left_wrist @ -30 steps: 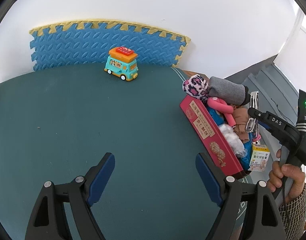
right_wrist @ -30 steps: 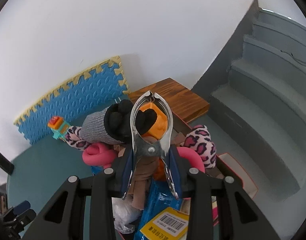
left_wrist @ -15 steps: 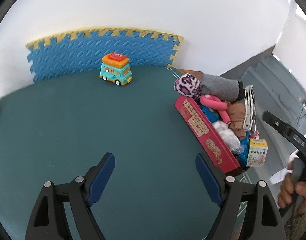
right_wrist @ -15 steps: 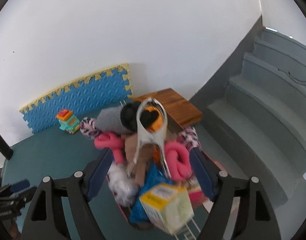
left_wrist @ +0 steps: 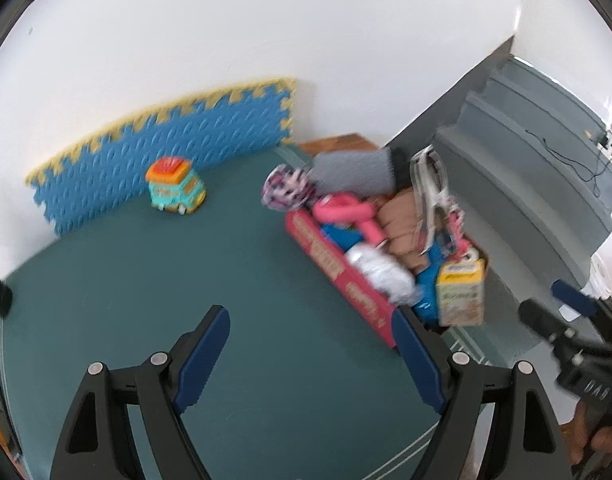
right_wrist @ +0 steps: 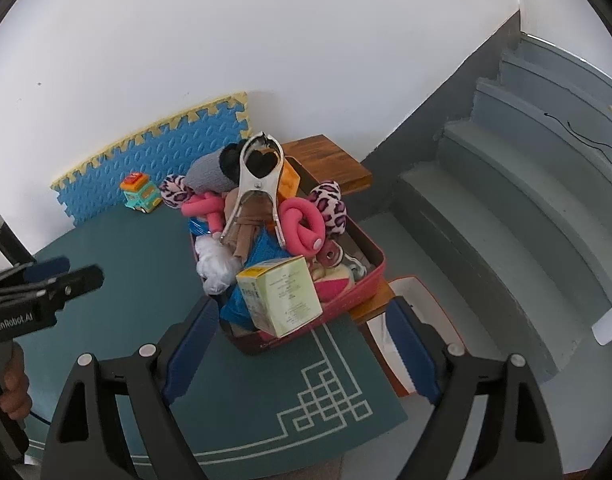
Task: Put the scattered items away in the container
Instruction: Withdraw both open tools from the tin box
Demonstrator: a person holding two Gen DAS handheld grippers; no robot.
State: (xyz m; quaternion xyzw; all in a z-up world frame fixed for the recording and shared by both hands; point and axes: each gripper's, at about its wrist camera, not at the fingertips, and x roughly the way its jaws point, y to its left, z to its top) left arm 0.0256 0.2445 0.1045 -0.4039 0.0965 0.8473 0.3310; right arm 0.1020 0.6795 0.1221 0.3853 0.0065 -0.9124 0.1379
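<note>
Above the teal mat [right_wrist: 146, 280], both grippers angle downward with nothing between their pads.

Right gripper [right_wrist: 302, 344] hangs near the close end of the heaped red container [right_wrist: 370, 276], its jaws opening wide and empty; the metal clamp [right_wrist: 258, 184] lies on top of the pile, beside a pink foam roller [right_wrist: 302, 224] and a yellow carton [right_wrist: 282, 296]. Left gripper [left_wrist: 310, 356] tilts over bare mat, jaws spread wide, holding nothing. One toy van [left_wrist: 176, 190] stands well apart from the container, near the blue foam panel [left_wrist: 166, 148].
</note>
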